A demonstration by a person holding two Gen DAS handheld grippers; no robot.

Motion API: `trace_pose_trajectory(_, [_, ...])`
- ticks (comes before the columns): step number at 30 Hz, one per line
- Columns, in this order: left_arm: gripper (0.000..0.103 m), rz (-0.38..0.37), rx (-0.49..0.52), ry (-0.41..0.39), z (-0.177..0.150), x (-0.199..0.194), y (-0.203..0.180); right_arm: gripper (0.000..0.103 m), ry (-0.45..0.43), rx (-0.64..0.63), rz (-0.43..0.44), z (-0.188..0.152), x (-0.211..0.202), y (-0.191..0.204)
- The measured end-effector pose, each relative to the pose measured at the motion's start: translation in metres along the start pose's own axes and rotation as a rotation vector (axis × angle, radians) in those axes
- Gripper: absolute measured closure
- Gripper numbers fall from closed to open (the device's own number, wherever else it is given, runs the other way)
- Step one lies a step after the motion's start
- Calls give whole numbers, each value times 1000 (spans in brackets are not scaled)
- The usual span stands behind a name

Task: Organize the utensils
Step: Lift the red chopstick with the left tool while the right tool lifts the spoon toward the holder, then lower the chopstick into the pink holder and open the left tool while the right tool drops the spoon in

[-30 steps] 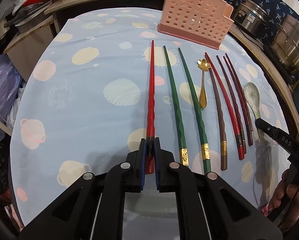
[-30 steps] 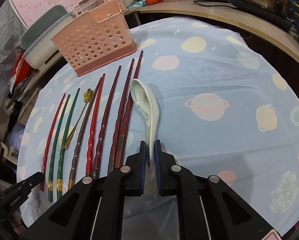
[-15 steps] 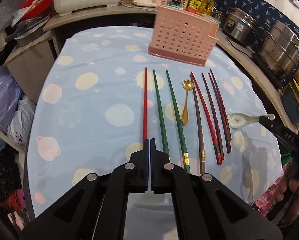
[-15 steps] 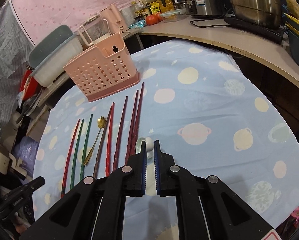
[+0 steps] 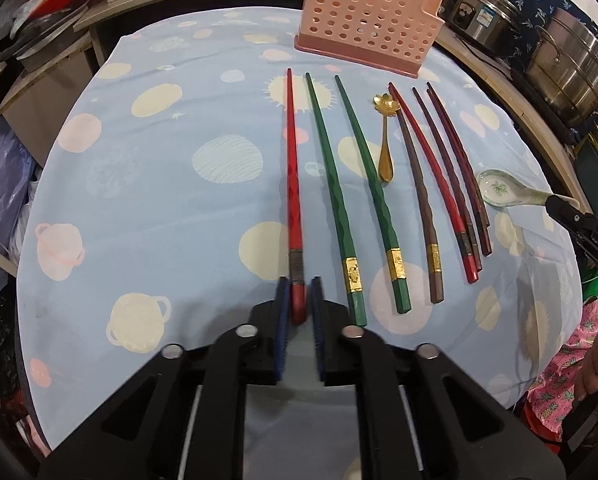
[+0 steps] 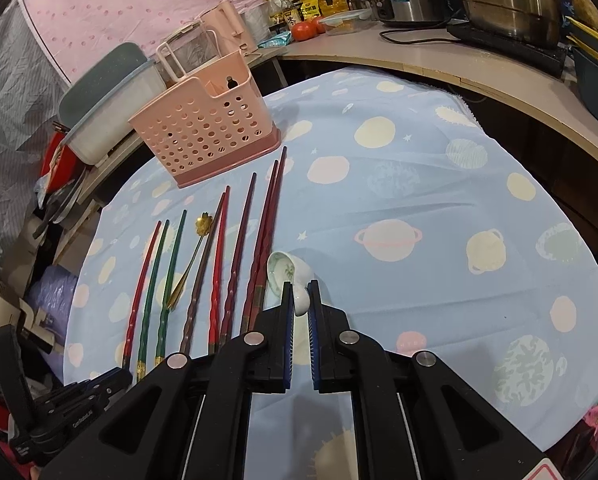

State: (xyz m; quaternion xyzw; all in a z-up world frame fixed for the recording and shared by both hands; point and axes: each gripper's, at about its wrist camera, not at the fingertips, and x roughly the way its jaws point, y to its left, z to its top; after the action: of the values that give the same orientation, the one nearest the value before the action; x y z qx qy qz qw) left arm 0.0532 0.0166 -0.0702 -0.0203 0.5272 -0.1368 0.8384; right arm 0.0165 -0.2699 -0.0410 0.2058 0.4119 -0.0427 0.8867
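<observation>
My left gripper has its jaws slightly apart around the near end of a red chopstick that lies on the cloth; the pads do not press it. My right gripper is shut on the handle of a white ceramic spoon, held just above the cloth; the spoon also shows in the left wrist view. Two green chopsticks, a gold spoon and several dark red and brown chopsticks lie in a row. A pink perforated utensil holder stands beyond them.
The table has a light blue planet-print cloth. Steel pots stand on a curved counter to the right. A grey-lidded tub and a pink kettle stand behind the holder. Bags and clutter lie off the left edge.
My left gripper has dropped back to the cloth and its jaws have parted around the red chopstick's end. My right gripper still holds the spoon, now swung sideways with its bowl pointing left.
</observation>
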Motion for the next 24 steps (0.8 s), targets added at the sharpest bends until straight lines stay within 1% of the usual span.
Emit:
trace_pose_trajectory(4, [96, -21, -27, -2, 3, 1, 3, 96, 4, 1, 2, -3, -1, 0])
trace_pose_trajectory(7, [96, -14, -22, -6, 5, -1, 2, 96, 1, 1, 7, -2, -3, 1])
trace_pose_trajectory(10, [96, -7, -14, -32, 8, -13, 1, 96, -14, 3, 16, 2, -10, 2])
trace_pose_trajectory(13, [96, -13, -3, -87, 19, -37, -2, 96, -38, 1, 30, 12, -21, 5])
trace_pose_trajectory(18, [96, -11, 13, -207, 48, -80, -7, 96, -105, -16, 45, 35, -40, 13])
trace_pose_trajectory(24, [96, -16, 10, -302, 93, -111, -12, 97, -159, -30, 71, 63, -53, 21])
